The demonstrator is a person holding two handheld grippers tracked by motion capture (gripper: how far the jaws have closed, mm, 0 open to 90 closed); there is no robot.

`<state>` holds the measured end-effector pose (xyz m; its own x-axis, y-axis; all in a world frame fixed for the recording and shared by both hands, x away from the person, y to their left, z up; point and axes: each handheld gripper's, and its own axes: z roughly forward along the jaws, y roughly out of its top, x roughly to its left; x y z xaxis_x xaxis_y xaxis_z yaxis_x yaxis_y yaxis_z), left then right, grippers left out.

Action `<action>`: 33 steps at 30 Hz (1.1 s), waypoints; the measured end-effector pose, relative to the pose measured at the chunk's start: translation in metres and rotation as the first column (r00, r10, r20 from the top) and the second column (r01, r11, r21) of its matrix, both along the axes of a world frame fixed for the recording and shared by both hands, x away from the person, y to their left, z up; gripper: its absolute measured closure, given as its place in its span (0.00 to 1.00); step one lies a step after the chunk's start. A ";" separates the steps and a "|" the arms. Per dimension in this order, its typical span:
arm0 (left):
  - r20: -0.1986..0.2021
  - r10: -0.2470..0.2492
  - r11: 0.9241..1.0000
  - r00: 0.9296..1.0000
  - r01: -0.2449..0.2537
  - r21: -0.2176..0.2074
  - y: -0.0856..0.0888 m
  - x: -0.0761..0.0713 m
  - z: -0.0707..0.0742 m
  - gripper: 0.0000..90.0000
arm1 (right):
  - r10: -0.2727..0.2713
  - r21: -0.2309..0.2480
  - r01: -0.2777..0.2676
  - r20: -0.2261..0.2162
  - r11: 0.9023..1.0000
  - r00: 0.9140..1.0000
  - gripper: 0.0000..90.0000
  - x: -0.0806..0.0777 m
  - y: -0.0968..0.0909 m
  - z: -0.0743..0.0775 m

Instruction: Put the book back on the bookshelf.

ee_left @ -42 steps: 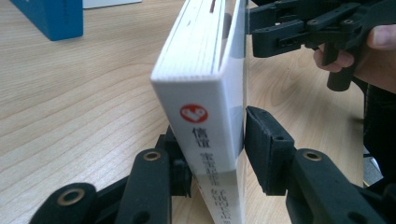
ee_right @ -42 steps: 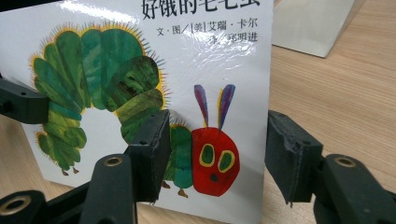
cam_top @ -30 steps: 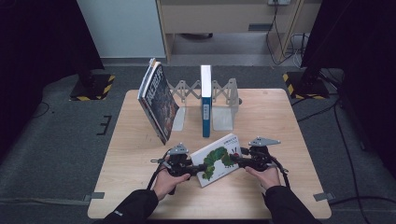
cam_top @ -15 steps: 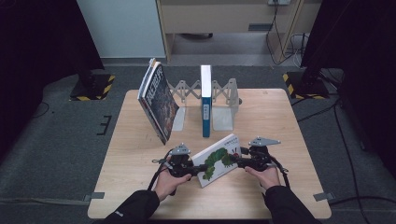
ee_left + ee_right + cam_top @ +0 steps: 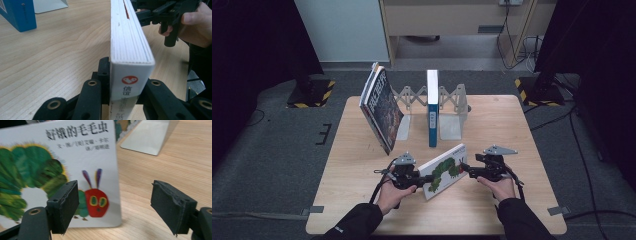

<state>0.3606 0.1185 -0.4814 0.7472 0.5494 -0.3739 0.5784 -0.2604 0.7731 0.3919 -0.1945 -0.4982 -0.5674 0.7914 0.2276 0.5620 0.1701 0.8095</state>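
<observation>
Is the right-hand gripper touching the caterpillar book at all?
Apart. In the right gripper view its fingers stand wide open in front of the caterpillar book, having just opened, pressing nothing.

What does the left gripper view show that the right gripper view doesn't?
Left gripper view alone: the caterpillar book's spine and page edges clamped in the left gripper, and the blue book beyond. Right gripper view alone: the book's caterpillar cover and title, with the right gripper open, its jaws having just been opening. Both: the caterpillar book, the wooden table, a metal bookend.

Black tongs point(image 5: 424, 178) with brass rivets, torn foam pads point(image 5: 172, 206), dark sleeves point(image 5: 354, 224).
</observation>
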 end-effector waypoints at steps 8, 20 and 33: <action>0.002 0.027 0.999 1.000 -0.027 -0.021 0.004 0.001 0.009 0.83 | -0.048 -0.045 0.048 0.002 0.998 0.999 0.20 0.002 -0.008 -0.002; 0.023 0.096 0.994 0.995 -0.095 -0.057 0.013 0.003 0.028 0.83 | -0.100 -0.095 0.099 -0.005 0.991 0.995 0.18 0.004 -0.018 -0.004; 0.093 0.178 0.984 0.980 -0.176 -0.029 0.014 0.007 0.045 0.83 | -0.153 -0.199 0.145 -0.025 0.969 0.988 0.13 0.007 -0.033 -0.012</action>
